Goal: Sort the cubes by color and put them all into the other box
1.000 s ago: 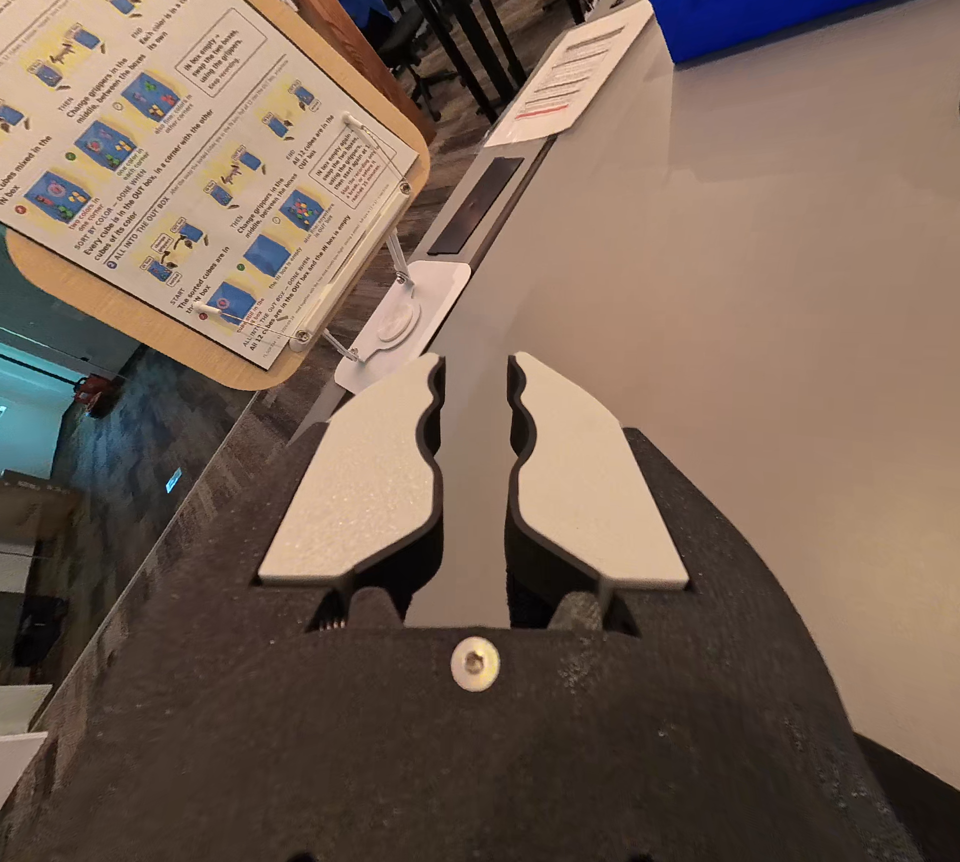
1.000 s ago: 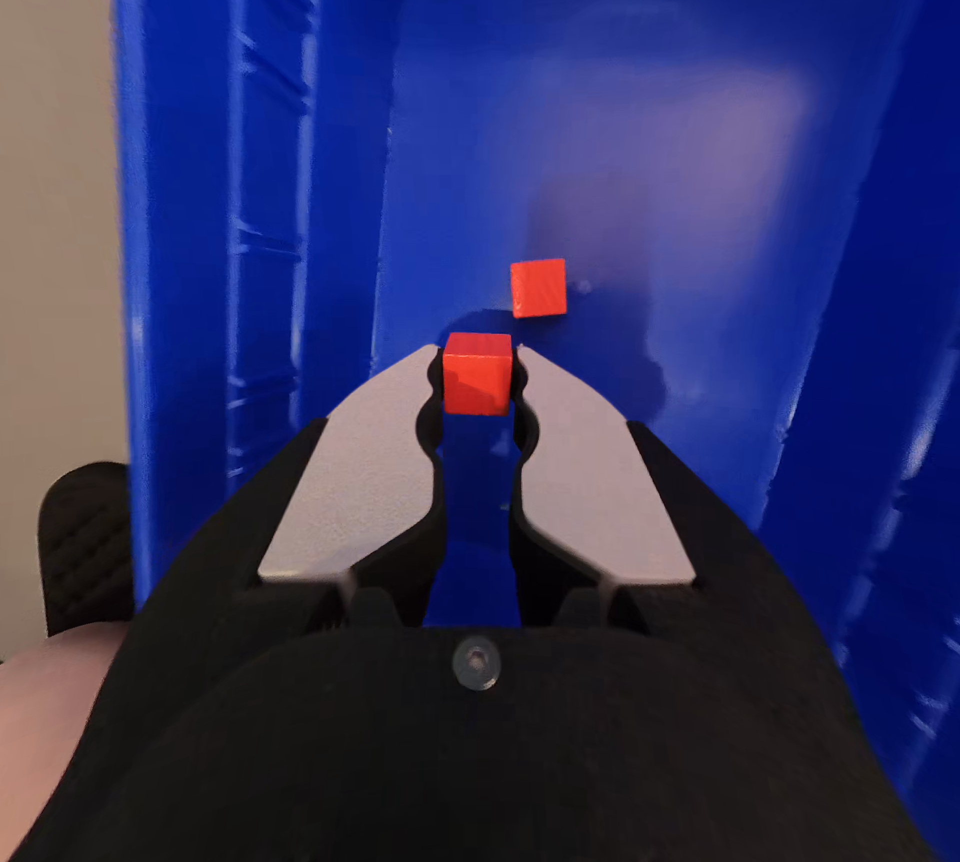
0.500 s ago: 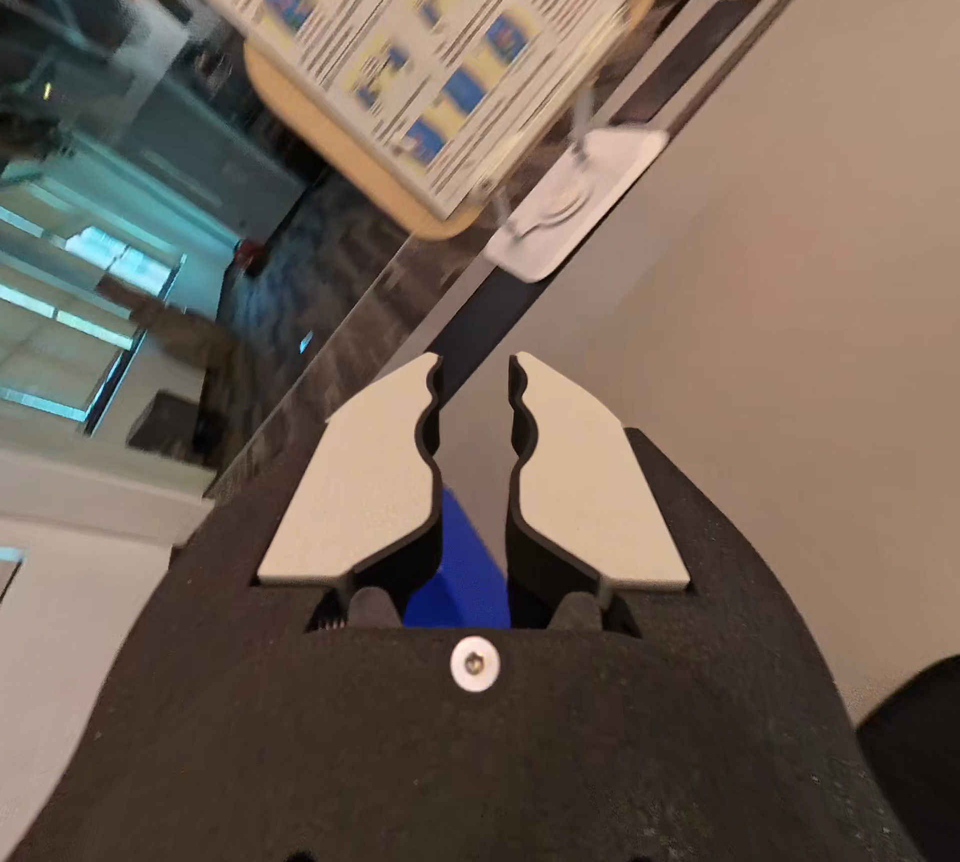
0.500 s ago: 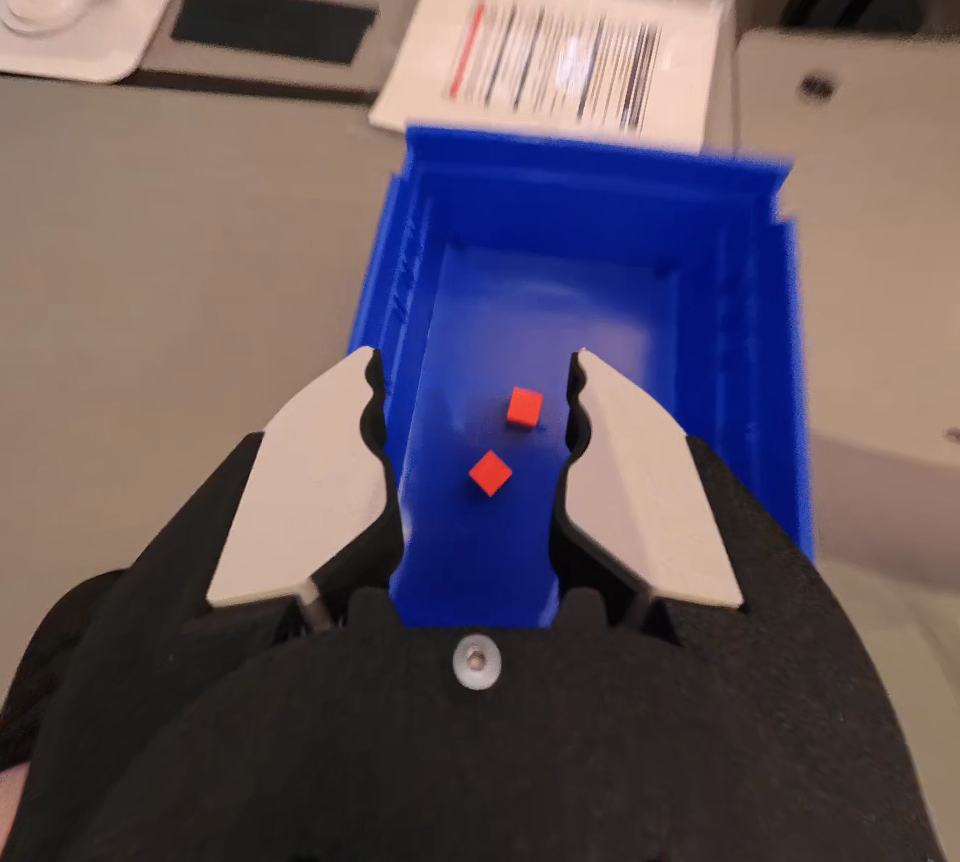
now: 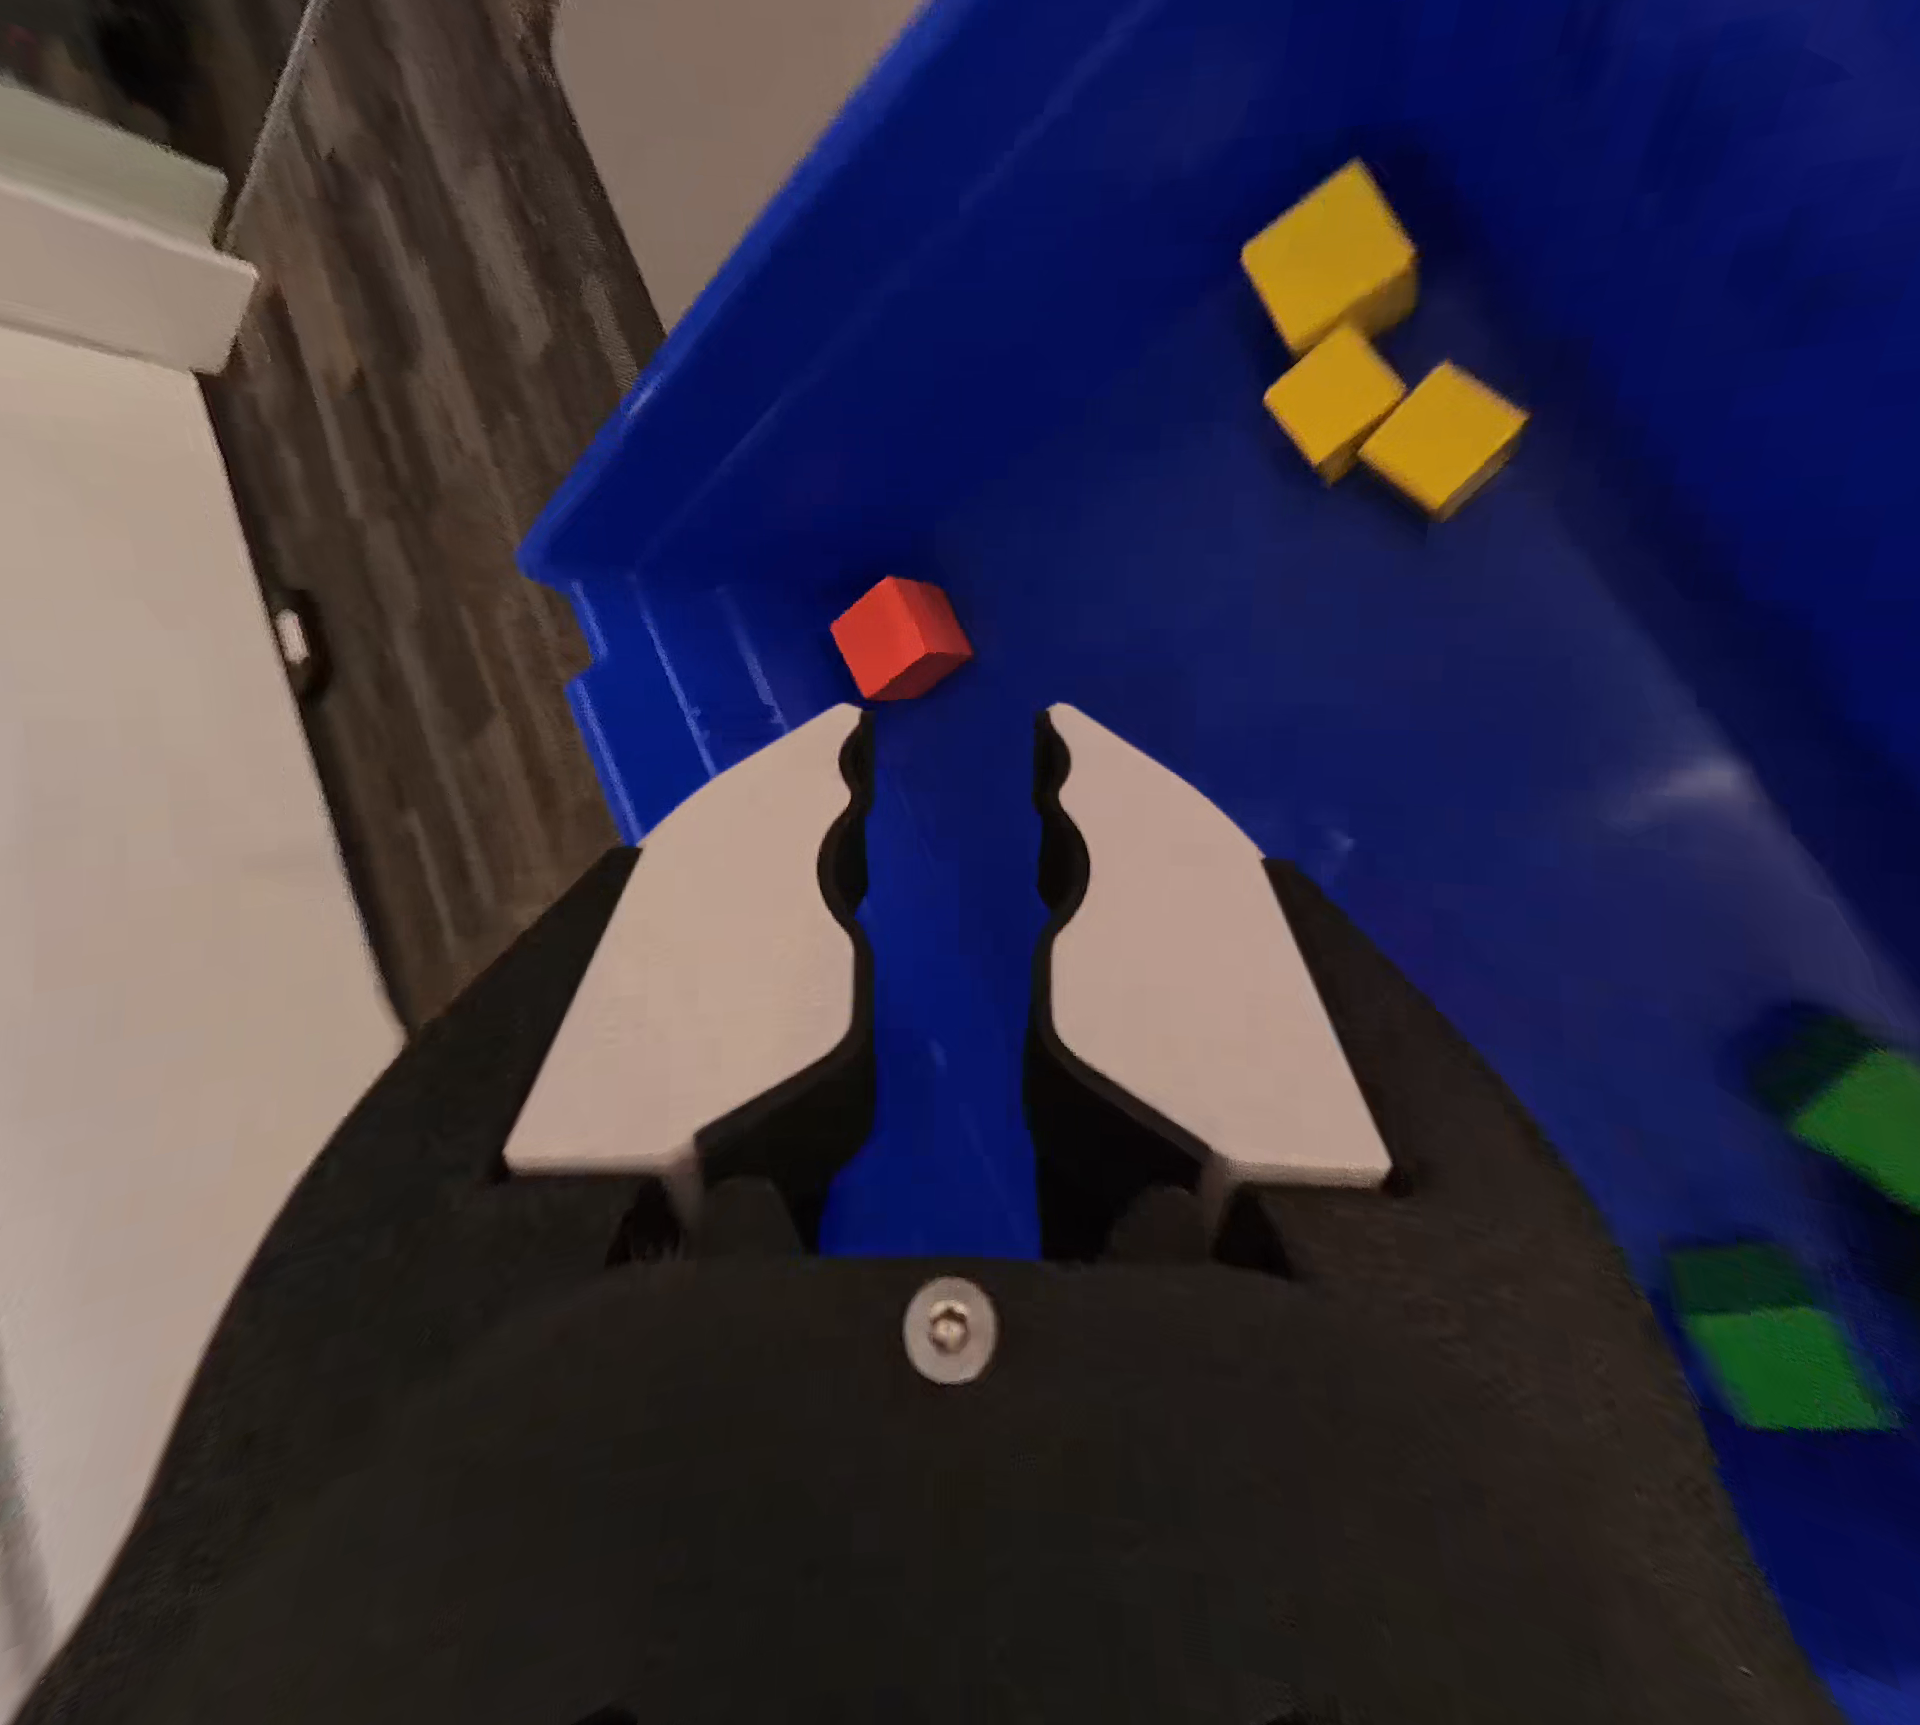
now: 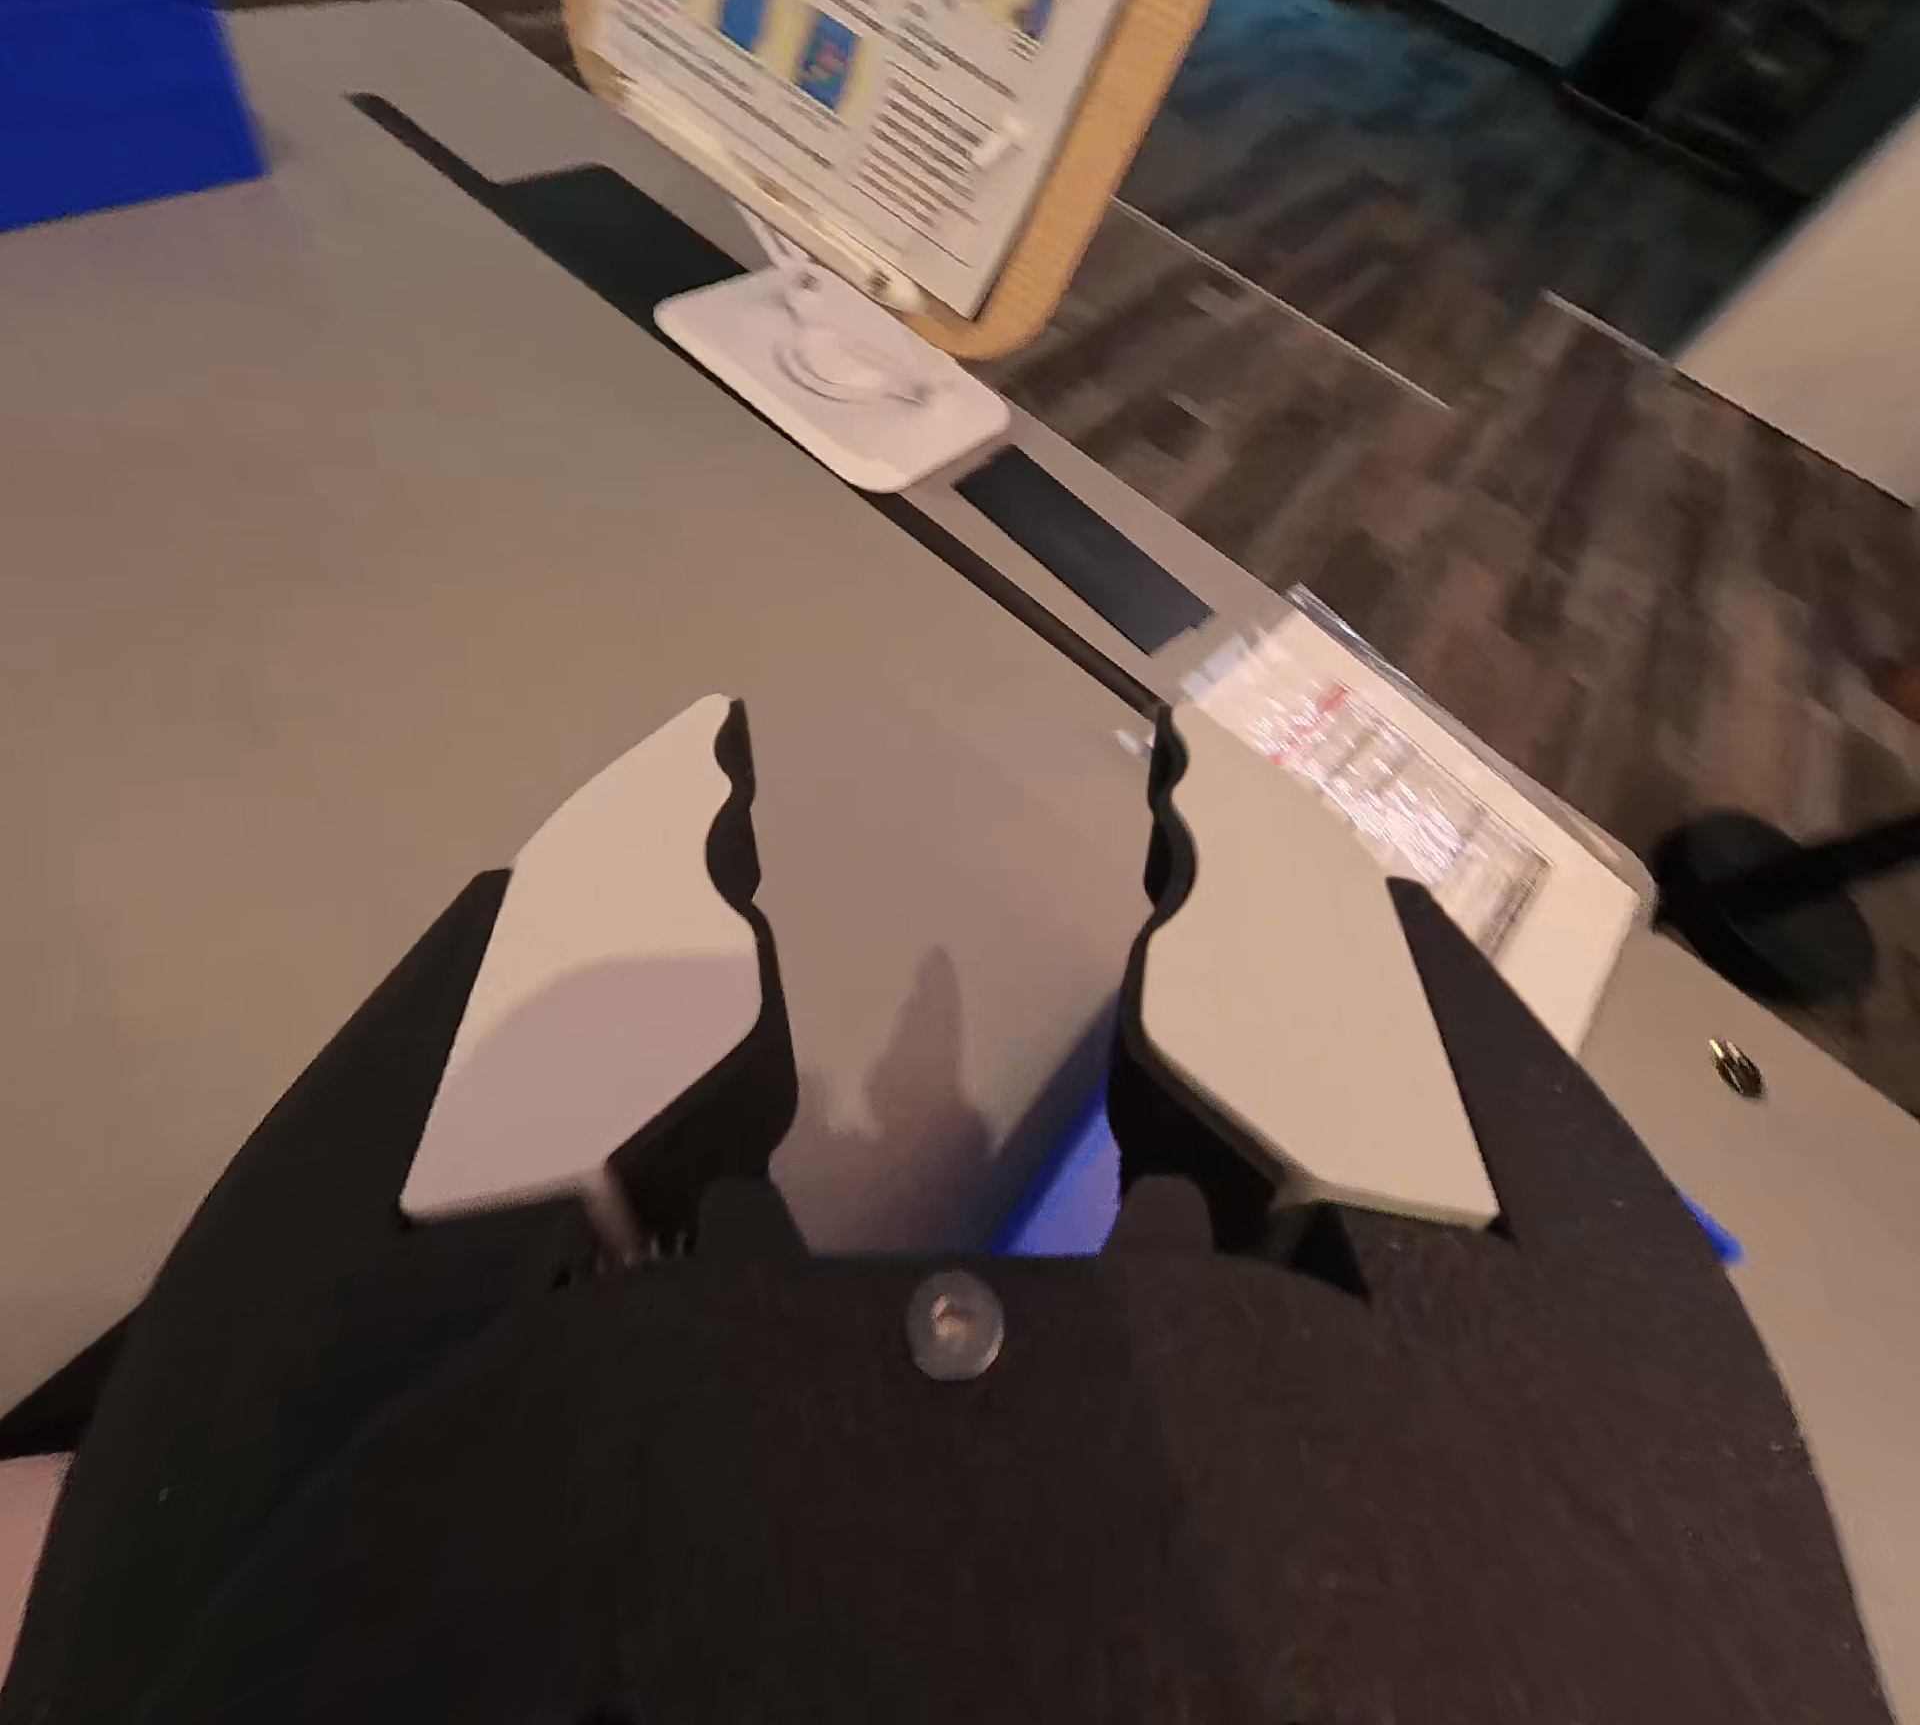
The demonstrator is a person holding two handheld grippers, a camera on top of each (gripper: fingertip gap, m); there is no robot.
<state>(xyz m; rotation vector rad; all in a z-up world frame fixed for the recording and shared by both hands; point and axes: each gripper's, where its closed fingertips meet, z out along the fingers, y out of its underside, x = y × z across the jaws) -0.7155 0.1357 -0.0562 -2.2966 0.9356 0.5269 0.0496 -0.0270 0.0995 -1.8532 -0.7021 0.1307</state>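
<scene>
The left gripper (image 5: 951,714) points down into a blue box (image 5: 1143,148), its two pale fingers parted by a narrow gap with nothing between them. Just past the tip of its left finger, slightly to the left of the gap, a red cube (image 5: 900,636) lies on the box floor, close against the near corner where two walls meet. It sits turned, one edge toward the gripper, so no flat pair of faces lines up with the fingers. A cube has no long axis; what matters here is that turn and the closeness of the wall.

Farther in and to the right, three yellow cubes (image 5: 1361,345) cluster together, touching. At the right edge, blurred, lie two green cubes (image 5: 1787,1363).

The right gripper (image 6: 945,719) hangs over bare grey table (image 6: 364,584), fingers spread wide and empty. Beyond it stand a tilted instruction board (image 6: 894,13) on a white base and a printed sheet (image 6: 1392,813) at the table edge; a blue box corner (image 6: 94,34) shows far left.

The left gripper is plainly nearer the red cube. Taking it probably calls for a small shift left and a twist of the wrist.
</scene>
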